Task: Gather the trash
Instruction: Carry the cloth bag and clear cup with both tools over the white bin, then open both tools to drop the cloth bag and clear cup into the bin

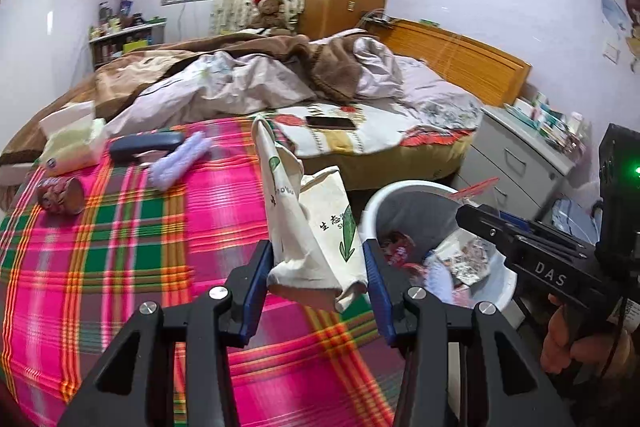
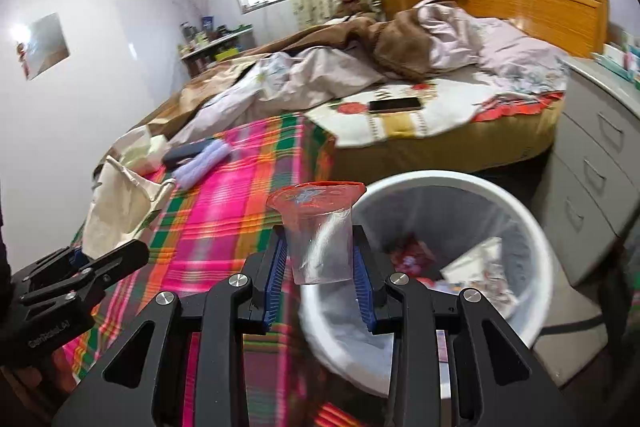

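Observation:
My left gripper [image 1: 318, 267] is shut on a crumpled cream cloth bag [image 1: 316, 227] with green print, held above the plaid bedspread [image 1: 140, 227]. My right gripper [image 2: 320, 267] is shut on a clear plastic cup [image 2: 320, 239] with a red foil lid, held at the left rim of the white trash bin [image 2: 460, 187]. The bin [image 1: 400, 191] holds several wrappers and papers. The right gripper [image 1: 520, 243] shows over the bin in the left wrist view. The left gripper [image 2: 80, 267] with the bag [image 2: 120, 211] shows at the left in the right wrist view.
On the plaid spread lie a red can [image 1: 60, 195], a tissue pack [image 1: 72, 143], a dark case [image 1: 146, 145] and a purple fuzzy item [image 1: 180, 159]. A phone [image 1: 330, 123] lies on the bed. A grey drawer unit [image 2: 592, 155] stands beside the bin.

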The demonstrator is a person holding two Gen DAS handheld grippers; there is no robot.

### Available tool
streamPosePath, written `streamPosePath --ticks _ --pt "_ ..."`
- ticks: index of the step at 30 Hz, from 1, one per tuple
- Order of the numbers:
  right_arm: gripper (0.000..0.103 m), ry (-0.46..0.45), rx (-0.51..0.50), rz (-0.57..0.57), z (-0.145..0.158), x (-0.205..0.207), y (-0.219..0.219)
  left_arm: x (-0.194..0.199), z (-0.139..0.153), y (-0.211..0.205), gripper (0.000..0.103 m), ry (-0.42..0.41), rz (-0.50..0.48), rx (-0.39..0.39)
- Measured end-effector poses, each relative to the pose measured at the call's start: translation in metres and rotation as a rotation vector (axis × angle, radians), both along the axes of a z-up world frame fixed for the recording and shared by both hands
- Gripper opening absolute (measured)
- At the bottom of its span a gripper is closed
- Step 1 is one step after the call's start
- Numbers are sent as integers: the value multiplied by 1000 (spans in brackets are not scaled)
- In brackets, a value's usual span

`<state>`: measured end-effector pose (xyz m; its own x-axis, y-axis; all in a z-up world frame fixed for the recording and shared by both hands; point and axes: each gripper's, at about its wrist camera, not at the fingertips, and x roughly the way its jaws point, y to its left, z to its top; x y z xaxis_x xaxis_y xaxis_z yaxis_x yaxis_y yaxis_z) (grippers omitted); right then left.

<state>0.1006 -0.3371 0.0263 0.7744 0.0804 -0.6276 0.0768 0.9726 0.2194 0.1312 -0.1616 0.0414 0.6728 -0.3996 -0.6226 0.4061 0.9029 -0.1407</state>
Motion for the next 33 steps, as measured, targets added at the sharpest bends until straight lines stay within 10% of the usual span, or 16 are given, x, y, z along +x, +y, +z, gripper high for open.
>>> streamPosePath --ticks 27,33 --pt "33 166 -25 -184 -46 -6 -78 15 -34 -124 48 87 -242 83" --pt "36 182 -6 -165 -50 -5 -79 18 -37 -121 66 96 -238 71"
